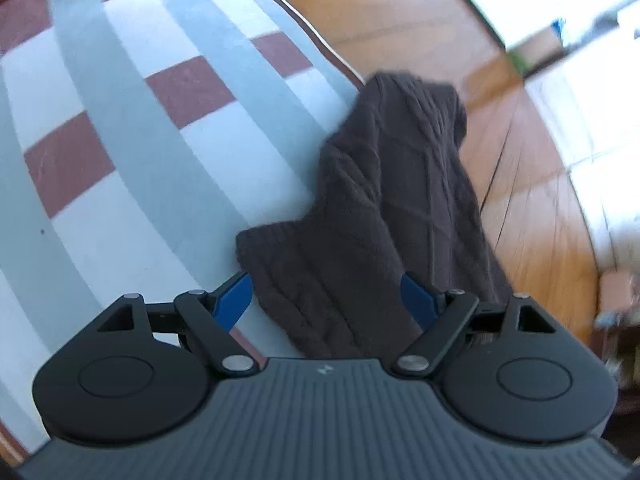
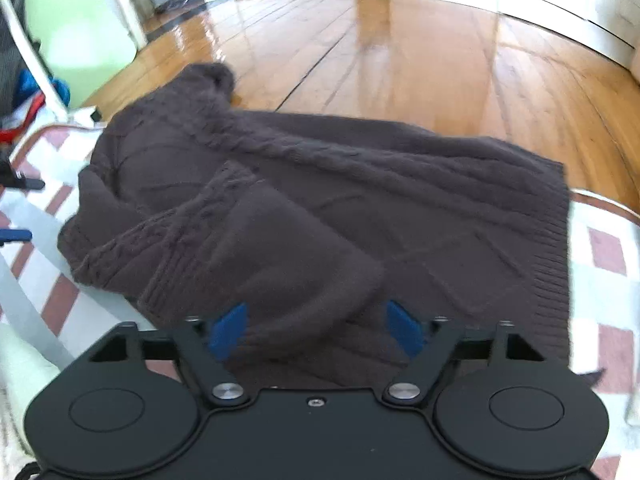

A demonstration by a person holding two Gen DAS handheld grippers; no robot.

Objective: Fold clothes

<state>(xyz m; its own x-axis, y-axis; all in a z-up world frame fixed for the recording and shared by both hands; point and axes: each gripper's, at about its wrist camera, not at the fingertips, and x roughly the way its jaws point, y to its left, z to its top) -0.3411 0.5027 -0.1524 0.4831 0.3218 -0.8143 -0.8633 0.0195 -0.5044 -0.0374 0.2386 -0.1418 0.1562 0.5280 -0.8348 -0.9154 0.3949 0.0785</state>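
— Left gripper (image 1: 326, 300)? 
— Spread wide, blue fingers (image 1: 234, 300) either side of the brown knit sweater (image 1: 384, 208), gripping nothing.

— Right gripper (image 2: 316, 328)? 
— Spread wide too, over the sweater's (image 2: 304, 216) near fold.

— Where's the sweater? 
— On the checked cloth (image 1: 132, 128), reaching its far edge; wooden floor (image 2: 400, 68) beyond.
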